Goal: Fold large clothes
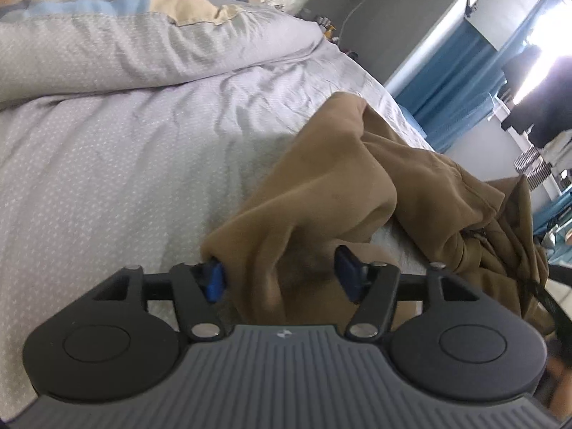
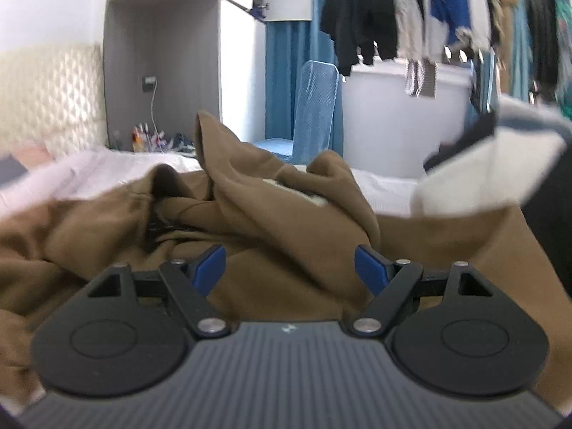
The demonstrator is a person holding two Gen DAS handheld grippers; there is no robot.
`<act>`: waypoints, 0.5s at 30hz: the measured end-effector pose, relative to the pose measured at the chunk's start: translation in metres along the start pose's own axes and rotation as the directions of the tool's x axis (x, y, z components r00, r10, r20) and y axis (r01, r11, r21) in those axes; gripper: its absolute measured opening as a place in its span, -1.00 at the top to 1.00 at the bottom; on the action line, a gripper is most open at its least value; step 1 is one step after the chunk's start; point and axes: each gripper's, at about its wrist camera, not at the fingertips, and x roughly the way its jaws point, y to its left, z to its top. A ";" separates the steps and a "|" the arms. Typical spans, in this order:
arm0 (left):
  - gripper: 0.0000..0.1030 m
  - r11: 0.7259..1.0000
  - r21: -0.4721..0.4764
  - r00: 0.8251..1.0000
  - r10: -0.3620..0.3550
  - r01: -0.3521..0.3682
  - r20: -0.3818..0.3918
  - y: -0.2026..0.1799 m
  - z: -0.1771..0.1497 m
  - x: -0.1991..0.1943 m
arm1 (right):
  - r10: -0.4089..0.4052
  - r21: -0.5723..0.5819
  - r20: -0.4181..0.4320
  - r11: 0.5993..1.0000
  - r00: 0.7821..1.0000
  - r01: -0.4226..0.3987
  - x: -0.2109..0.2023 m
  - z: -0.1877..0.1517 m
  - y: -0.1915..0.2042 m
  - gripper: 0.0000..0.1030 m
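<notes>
half the brown garment (image 1: 321, 186) lies bunched.

The left wrist camera sits low over the bed (image 1: 107, 164), tilted, looking along its fingers across the pale sheet toward the pillows (image 1: 136, 46) and the curtained wall. The right wrist camera rides close above the brown garment (image 2: 279, 207), facing the blue curtains (image 2: 282, 82) and hanging laundry (image 2: 447, 10). Both views share that garment (image 1: 339, 186), bed and curtains
</notes>
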 end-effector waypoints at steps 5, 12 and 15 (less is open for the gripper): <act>-0.47 1.000 0.010 1.000 0.008 -0.008 0.004 -0.002 0.001 0.009 | -0.071 -0.158 0.058 0.984 0.996 0.079 0.039 0.010 0.014 -0.65; -0.48 1.000 0.000 1.000 0.007 -0.007 0.004 0.000 -0.001 0.006 | -0.035 -0.184 -0.007 0.982 0.999 0.033 0.037 0.017 0.010 -0.06; -0.48 1.000 0.000 1.000 0.009 -0.009 0.009 0.001 -0.004 -0.003 | -0.036 -0.164 0.025 0.986 0.999 0.039 0.008 0.025 0.000 0.43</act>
